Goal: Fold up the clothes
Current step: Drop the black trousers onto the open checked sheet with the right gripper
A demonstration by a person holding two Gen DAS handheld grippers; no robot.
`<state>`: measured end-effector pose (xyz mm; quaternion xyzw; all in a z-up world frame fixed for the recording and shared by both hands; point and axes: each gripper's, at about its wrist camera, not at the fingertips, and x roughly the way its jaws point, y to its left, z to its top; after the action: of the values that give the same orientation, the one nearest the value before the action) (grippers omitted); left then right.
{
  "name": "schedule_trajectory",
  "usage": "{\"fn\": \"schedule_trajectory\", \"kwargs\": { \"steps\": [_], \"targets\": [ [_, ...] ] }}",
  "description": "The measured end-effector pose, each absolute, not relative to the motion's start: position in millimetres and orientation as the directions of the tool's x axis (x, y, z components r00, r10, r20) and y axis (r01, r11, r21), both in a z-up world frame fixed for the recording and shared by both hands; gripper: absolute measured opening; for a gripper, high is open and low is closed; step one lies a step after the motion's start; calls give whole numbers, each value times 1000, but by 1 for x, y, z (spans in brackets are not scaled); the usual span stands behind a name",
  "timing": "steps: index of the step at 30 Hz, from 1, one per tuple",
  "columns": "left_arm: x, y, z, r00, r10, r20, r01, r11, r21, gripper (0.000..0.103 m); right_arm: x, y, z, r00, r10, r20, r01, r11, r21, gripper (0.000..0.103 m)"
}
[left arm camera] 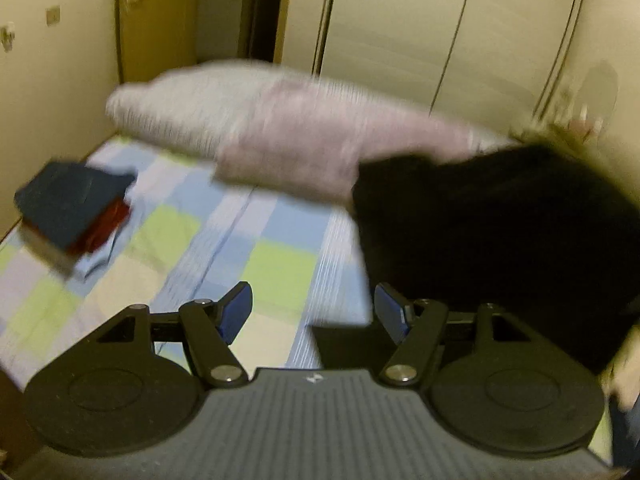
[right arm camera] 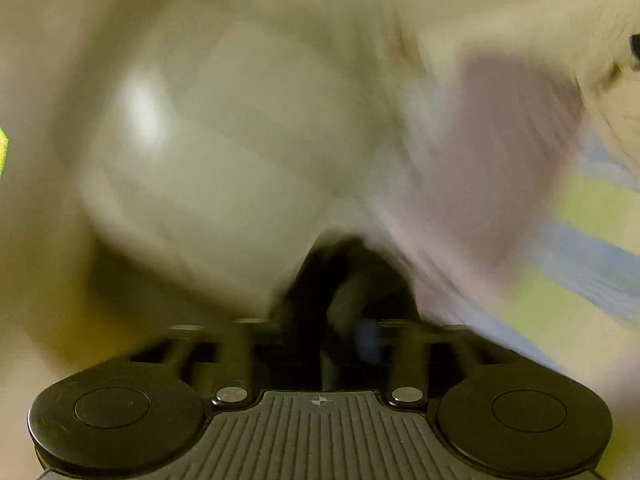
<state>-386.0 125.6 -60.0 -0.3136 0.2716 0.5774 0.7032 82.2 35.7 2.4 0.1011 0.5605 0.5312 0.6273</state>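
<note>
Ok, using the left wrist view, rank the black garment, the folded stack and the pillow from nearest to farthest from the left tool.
1. Black garment, right beside the left tool.
2. Folded stack, far left on the bed.
3. Pillow, at the back by the wall.

bedsheet [left arm camera: 224, 240]: checked woven cloth, matt | black garment [left arm camera: 500, 232]: matt cloth, right of bedsheet | wardrobe doors [left arm camera: 400, 32]: smooth, satin, behind bedsheet

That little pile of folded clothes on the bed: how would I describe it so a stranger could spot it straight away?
Start at the bed with its sheet checked in blue, green and cream. Look to its left edge by the wall, well away from the pink and white pillows and the big black garment. The folded stack lies there: small and squared, dark blue on top with a red layer showing beneath.
</note>
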Motion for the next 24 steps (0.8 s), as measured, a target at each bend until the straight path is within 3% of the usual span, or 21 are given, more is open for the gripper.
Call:
{"fn": "schedule_trajectory", "kwargs": {
  "steps": [2, 6, 10, 14, 24],
  "targets": [
    [-378, 112, -77, 183, 586, -789, -981, 165, -105, 64, 66, 31, -63, -314, 604, -732, -613, 460, 643, 68],
    [-352, 89, -104, 181, 494, -850, -970, 234, -70, 64, 41, 5, -135, -304, 449, -840, -732, 454, 508, 68],
    [-327, 62, -120, 156, 457, -876, -958, 285, -22, 64, -1, -18, -131, -185, 456, -870, -914, 246, 323, 68],
    [-314, 42, -127, 119, 455, -882, -958, 287, 19, 64, -33, -32, -136, -46, 453, -890, -990, 98, 101, 68],
    [-281, -18, -120, 25, 498, -867, -974, 207, 90, 65, -30, -60, -138, -81, 454, -887, -996, -13, 84, 68]
  ]
}}
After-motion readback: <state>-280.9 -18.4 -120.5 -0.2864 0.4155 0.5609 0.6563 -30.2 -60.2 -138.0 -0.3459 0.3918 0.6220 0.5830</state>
